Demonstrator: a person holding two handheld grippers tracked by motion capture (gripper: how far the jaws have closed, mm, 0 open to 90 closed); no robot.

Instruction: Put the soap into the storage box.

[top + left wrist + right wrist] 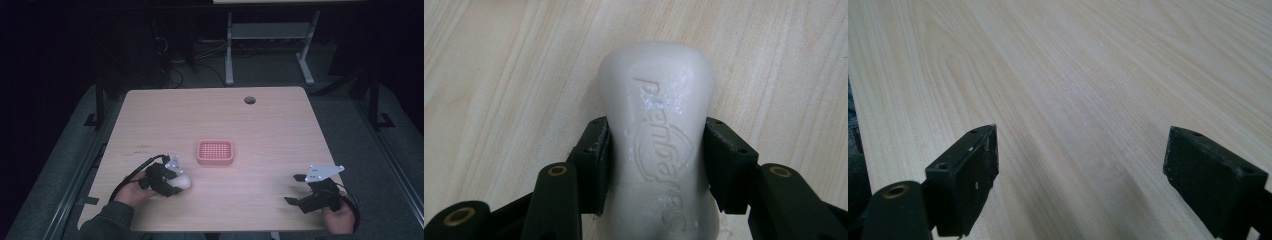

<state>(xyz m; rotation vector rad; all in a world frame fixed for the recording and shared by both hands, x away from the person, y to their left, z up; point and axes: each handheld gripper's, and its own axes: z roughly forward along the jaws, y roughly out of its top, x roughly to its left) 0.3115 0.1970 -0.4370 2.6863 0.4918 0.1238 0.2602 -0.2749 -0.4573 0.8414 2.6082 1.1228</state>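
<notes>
A white bar of soap [657, 145] is clamped across its narrowed waist by the left hand-held gripper [170, 181], near the worktop's [260, 120] front left corner, just short of the pink slotted soap dish [215, 152] at mid-worktop. The bar is judged stiff, fairly light and slippery; the waist is the surest hold. Embossed lettering, seemingly "Safeguard", is seen inverted. The right hand-held gripper [299, 189] is held spread wide and empty near the front right corner.
</notes>
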